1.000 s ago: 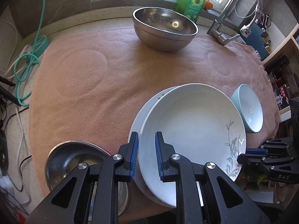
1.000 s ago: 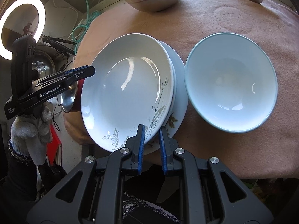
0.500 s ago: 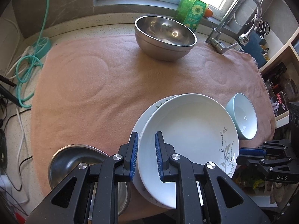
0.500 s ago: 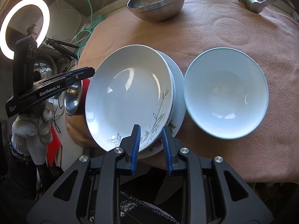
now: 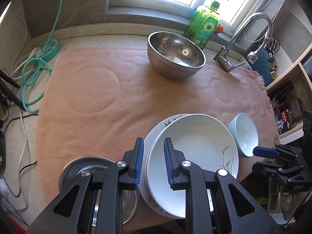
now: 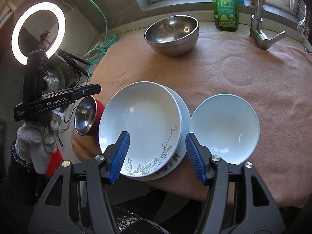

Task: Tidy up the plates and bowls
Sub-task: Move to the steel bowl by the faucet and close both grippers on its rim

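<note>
A white deep plate with a grey leaf print lies on a flat flowered plate on the pink towel. A pale blue bowl sits to its right. A small steel bowl sits to its left at the towel's edge. A large steel bowl stands at the back. My left gripper is open a little, above the stack's left rim, holding nothing. My right gripper is wide open over the stack's near rim, empty.
The pink towel covers the counter. A green soap bottle and a tap stand at the back right. Green hose and cables lie at the left. A ring light glows left of the counter.
Both grippers have pulled back and up from the stacked plates. The right gripper's jaws have opened from nearly shut to wide. The left jaws are a little wider.
</note>
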Demonstrator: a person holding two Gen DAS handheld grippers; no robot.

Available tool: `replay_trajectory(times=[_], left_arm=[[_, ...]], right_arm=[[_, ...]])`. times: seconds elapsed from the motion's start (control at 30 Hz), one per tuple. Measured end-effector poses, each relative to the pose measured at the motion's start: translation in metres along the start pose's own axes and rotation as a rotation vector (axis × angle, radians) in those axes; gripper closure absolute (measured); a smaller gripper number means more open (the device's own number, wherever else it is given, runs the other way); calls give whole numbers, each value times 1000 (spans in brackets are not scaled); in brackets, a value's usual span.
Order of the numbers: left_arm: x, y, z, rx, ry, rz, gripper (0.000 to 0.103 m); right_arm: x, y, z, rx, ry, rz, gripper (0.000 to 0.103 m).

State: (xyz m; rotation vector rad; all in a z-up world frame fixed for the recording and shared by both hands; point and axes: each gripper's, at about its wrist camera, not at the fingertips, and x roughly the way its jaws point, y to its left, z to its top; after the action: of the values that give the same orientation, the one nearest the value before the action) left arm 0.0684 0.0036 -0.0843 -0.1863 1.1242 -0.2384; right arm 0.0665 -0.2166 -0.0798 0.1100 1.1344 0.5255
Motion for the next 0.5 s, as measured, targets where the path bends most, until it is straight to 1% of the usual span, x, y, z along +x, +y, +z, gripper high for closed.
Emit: replay_trajectory(times=[0.03, 0.1, 0.23, 0.27, 0.3, 0.33, 0.37, 0.4, 0.5], left_arm=[[-3, 2, 1, -11, -8, -4, 74], [-8, 7, 4, -30, -25, -8, 67], [-17, 15, 12, -49, -54, -2, 60], [-19, 17, 14, -54, -60, -2, 58], [-21, 19, 16, -59, -66, -4, 54], [-22, 21, 19, -66, -73, -6, 49], [-24, 24, 21, -73, -80, -5, 47], [-25, 25, 24, -76, -86, -3, 46], [-27, 27, 34, -74, -97, 7, 46]], right_arm=[[-3, -1, 4, 4, -13, 2, 33], [-10, -7, 10, 26, -39, 16, 28], [-23, -20, 22, 69, -124, 29, 11], [-27, -23, 25, 77, -144, 26, 9], [-29, -25, 29, 84, -159, 25, 8], [-31, -29, 33, 90, -172, 22, 4], [-34, -32, 37, 95, -186, 15, 1], [-37, -35, 41, 97, -202, 10, 1], [-42, -41, 55, 97, -238, -7, 1]])
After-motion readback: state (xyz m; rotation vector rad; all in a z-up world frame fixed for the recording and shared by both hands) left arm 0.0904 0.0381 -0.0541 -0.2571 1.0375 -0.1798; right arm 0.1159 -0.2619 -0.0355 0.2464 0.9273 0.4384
